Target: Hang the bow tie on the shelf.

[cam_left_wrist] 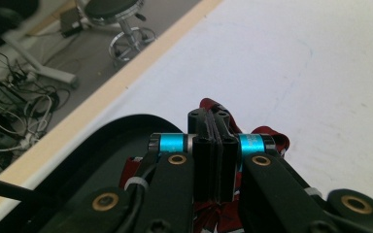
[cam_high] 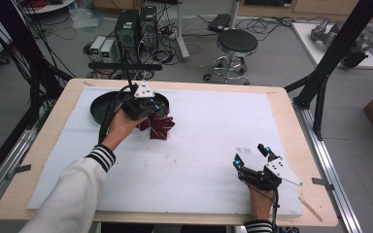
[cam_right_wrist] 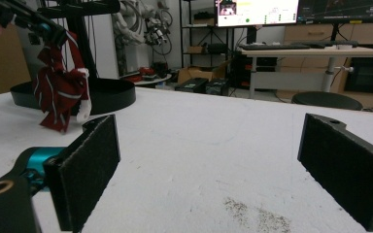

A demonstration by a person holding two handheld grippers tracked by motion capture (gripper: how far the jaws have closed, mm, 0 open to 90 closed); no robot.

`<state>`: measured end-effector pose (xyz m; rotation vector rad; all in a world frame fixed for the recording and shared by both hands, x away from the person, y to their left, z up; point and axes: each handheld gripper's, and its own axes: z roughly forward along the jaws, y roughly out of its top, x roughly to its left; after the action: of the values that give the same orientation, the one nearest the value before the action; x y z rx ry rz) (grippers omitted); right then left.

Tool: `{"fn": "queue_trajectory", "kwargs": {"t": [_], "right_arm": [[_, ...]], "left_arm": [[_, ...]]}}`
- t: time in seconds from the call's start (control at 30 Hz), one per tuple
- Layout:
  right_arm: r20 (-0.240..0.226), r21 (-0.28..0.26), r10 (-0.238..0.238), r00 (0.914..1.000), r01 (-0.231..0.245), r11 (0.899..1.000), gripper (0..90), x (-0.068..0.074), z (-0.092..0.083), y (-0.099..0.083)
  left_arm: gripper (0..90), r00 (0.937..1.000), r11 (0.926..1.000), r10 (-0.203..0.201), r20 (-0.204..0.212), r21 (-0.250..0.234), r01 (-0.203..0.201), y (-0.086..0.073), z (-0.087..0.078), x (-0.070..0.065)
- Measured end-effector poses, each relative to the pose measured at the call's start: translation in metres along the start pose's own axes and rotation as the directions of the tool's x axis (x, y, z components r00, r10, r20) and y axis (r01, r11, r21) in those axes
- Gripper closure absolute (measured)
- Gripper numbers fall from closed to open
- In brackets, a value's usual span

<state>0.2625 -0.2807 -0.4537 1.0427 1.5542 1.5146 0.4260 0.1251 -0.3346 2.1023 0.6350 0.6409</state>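
**Red cloth up off the table, tray right behind it**

The left gripper (cam_high: 151, 108) has its jaws clamped together on a dark red striped cloth (cam_high: 159, 125) — soft, crumpled, with white trim, hanging limp in folds. In the right gripper view the cloth (cam_right_wrist: 58, 94) dangles with its lowest corner at or just above the white foam mat (cam_high: 209, 136), just in front of the round black tray (cam_high: 102, 108), which sits near the table's far left corner. The tray looks rigid and shallow, with a smooth raised rim.

My read: the lift is in hand, and the next move calls for carrying the cloth over that rim and letting go inside — folds could snag the edge.

The right gripper (cam_high: 250, 157) rests near the front right corner, its 2 flat foam-faced jaws wide apart, holding nothing.
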Motion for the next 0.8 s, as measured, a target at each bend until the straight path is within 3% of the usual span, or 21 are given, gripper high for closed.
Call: {"fn": "queue_trajectory", "kwargs": {"t": [0.2,0.5,0.7,0.73,0.8], "right_arm": [[-0.001,0.0,0.004,1.0,-0.004,1.0,7.1,0.0,0.0,0.0],[-0.001,0.001,0.003,1.0,-0.003,1.0,7.1,0.0,0.0,0.0],[0.0,0.0,0.001,1.0,-0.001,1.0,7.1,0.0,0.0,0.0],[0.0,-0.001,0.0,1.0,0.0,1.0,7.1,0.0,0.0,0.0],[0.0,-0.001,0.001,1.0,-0.001,1.0,7.1,0.0,0.0,0.0]], "left_arm": [[88.5,0.998,0.9984,-0.029,-0.056,-0.049,0.026,0.001,-0.011,0.011],[88.5,0.9927,0.9945,-0.061,-0.105,-0.091,0.051,0.005,-0.024,0.025],[88.5,0.986,0.9895,-0.09,-0.14,-0.124,0.073,0.006,-0.032,0.037],[88.5,0.9816,0.9885,-0.104,-0.16,-0.125,0.085,0.005,-0.036,0.045],[88.5,0.9797,0.9877,-0.111,-0.167,-0.128,0.09,0.005,-0.038,0.048]]}}
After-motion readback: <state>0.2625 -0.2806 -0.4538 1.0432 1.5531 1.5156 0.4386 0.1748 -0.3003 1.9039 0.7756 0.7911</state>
